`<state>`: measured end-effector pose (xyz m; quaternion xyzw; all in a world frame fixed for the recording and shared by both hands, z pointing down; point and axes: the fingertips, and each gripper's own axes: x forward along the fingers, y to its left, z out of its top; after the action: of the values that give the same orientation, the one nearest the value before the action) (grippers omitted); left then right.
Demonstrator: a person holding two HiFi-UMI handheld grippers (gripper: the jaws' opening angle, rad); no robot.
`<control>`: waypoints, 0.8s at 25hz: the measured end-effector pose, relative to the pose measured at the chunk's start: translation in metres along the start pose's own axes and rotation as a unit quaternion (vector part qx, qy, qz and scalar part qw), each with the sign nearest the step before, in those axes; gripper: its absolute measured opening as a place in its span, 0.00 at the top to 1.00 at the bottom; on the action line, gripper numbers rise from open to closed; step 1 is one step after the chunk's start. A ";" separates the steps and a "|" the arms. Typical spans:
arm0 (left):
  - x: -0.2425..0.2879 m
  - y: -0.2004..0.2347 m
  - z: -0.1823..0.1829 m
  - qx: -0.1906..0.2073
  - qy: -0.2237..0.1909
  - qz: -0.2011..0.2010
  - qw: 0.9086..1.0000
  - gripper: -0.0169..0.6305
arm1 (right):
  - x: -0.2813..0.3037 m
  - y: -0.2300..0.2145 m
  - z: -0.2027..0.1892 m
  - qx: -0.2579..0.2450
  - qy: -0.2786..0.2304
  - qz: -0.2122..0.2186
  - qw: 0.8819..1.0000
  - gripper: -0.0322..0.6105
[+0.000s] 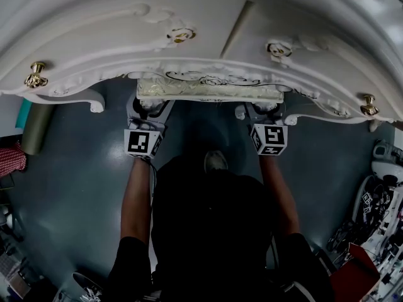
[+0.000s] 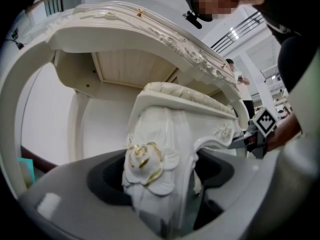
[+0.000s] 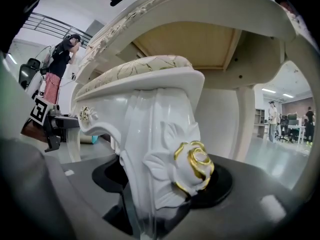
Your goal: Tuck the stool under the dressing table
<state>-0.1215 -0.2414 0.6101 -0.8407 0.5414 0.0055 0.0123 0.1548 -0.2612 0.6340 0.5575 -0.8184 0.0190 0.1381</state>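
The white carved stool [image 1: 211,88] shows only the front edge of its seat from the head view, with the rest beneath the white dressing table [image 1: 189,43]. My left gripper [image 1: 150,106] is shut on the stool's left front leg [image 2: 160,149], just above a gilded rose [image 2: 142,159]. My right gripper [image 1: 263,109] is shut on the right front leg [image 3: 155,134], beside its own gold rose [image 3: 196,166]. Both gripper views show the padded seat [image 3: 135,69] lying under the table's apron [image 3: 210,9].
Gold knobs [image 1: 36,74] [image 1: 368,104] stick out from the table's front. A table leg [image 3: 245,119] stands right of the stool, another [image 2: 80,129] to its left. A green roll [image 1: 36,128] lies on the floor at left, with equipment [image 1: 378,200] and a red box [image 1: 356,275] at right.
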 end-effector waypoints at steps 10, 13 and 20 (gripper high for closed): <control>-0.016 -0.008 -0.016 0.013 0.037 -0.004 0.999 0.38 | -0.014 0.008 -0.017 -0.010 0.023 -0.004 1.000 0.41; -0.019 -0.009 -0.018 0.014 0.046 -0.004 0.999 0.38 | -0.017 0.011 -0.021 -0.012 0.030 -0.004 0.999 0.41; -0.021 -0.009 -0.021 0.017 0.055 -0.005 0.998 0.38 | -0.019 0.014 -0.022 -0.010 0.031 -0.008 0.999 0.39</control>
<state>-0.1223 -0.2188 0.6318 -0.8421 0.5370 -0.0502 -0.0036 0.1533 -0.2343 0.6526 0.5618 -0.8095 0.0269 0.1686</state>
